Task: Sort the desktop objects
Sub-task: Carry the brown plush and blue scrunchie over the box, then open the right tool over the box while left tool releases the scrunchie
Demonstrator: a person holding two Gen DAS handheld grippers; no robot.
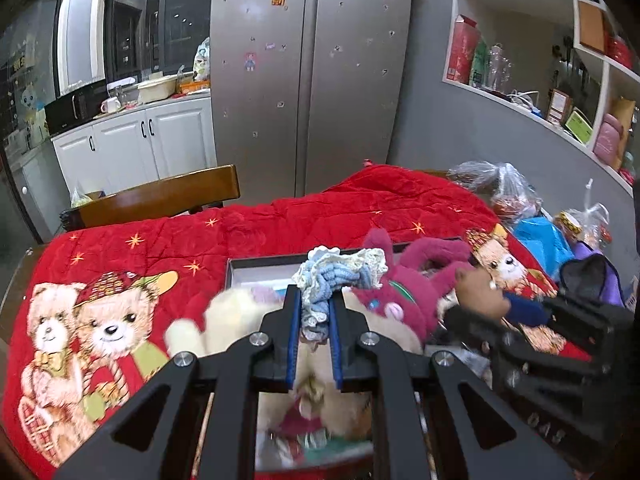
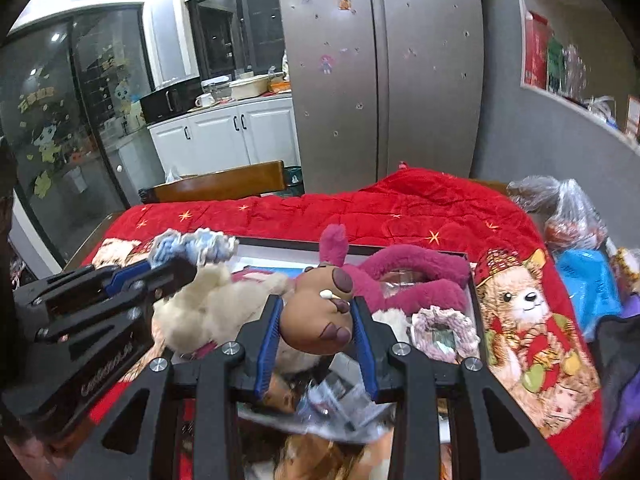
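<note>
Scrunchie (image 1: 320, 292), one blue-and-cream knit, sits pinched in the nearly closed jaws of the left gripper (image 1: 316, 300) at frame centre; right gripper (image 2: 316, 312), jaws part open, clamps one brown toy head (image 2: 320, 320); beneath lie one pink plush (image 2: 404, 276), one cream plush (image 2: 200, 312), one dark tray (image 2: 424, 250); two bears printed on the red quilt (image 1: 280, 220); no writing legible.

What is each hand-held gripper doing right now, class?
Left hand-held gripper: closed on a blue-and-cream scrunchie.
Right hand-held gripper: closed on a brown toy figure.

Clamped: blue scrunchie (image 1: 320, 284) (brown toy (image 2: 320, 316))
</note>
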